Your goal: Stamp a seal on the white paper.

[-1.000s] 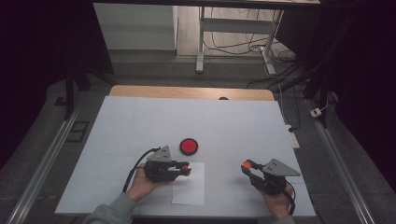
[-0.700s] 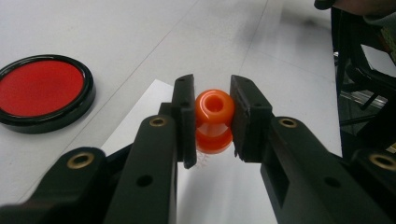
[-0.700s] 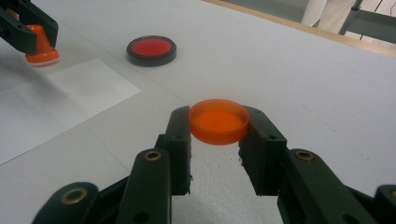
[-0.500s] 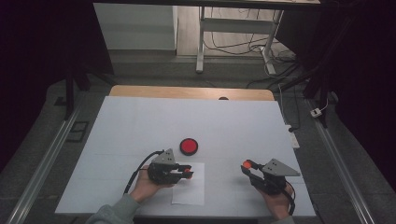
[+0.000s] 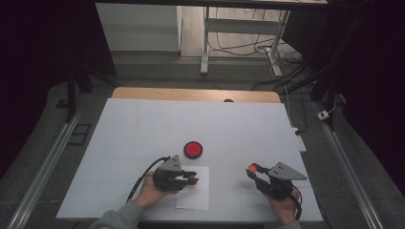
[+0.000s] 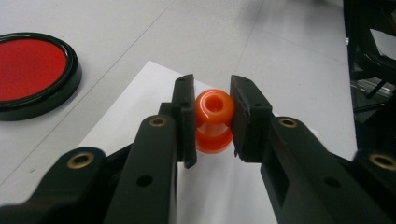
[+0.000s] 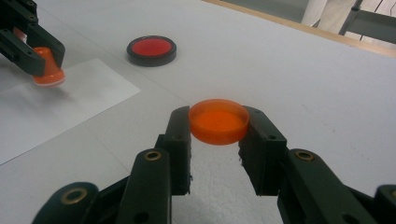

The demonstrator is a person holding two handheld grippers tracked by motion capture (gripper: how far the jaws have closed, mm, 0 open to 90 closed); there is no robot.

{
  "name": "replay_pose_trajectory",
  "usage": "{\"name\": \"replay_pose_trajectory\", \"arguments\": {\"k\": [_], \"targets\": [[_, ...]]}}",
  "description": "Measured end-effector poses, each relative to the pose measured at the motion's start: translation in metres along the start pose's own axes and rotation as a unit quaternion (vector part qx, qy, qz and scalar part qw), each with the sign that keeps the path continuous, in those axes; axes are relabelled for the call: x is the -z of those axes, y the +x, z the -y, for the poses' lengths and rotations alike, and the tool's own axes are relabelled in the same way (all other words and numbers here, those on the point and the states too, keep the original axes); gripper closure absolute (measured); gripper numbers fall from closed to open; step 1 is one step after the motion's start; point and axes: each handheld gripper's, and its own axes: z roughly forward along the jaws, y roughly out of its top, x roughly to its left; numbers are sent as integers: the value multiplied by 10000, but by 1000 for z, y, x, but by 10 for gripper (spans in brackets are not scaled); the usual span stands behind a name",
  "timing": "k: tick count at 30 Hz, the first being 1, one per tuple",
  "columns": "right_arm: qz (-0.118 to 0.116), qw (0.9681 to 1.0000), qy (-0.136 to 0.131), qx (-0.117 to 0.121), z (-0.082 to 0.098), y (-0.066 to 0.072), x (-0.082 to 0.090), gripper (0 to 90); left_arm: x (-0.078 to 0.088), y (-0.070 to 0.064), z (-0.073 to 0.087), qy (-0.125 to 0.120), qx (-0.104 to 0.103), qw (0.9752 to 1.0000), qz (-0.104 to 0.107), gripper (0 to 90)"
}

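Moved: the left gripper [image 5: 191, 179] has edged slightly nearer the table's front edge since a second ago; the right gripper [image 5: 251, 169] has kept its place.
Left gripper: jaws clamped on an orange stamp [image 6: 213, 120], over the white paper [image 5: 196, 198], possibly touching it.
Right gripper: jaws clamped on an orange cap [image 7: 218, 121], above the table [image 5: 143, 129].
Ink pad [image 5: 193, 149]: just beyond the paper.

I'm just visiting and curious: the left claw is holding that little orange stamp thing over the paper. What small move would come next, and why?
Probably a short press straight down. The left gripper is shut on the orange stamp, which sits over the white paper, at or just above it. The right gripper holds the orange cap aside, so the stamp appears uncapped and ready.
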Motion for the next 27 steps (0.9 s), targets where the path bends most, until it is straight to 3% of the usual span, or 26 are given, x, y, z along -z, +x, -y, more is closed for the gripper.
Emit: {"name": "replay_pose_trajectory", "arguments": {"k": [27], "targets": [[0,10000,-6,8,0,0,0,645,-8,-1,4,200,-146,9995,-211,730]]}}
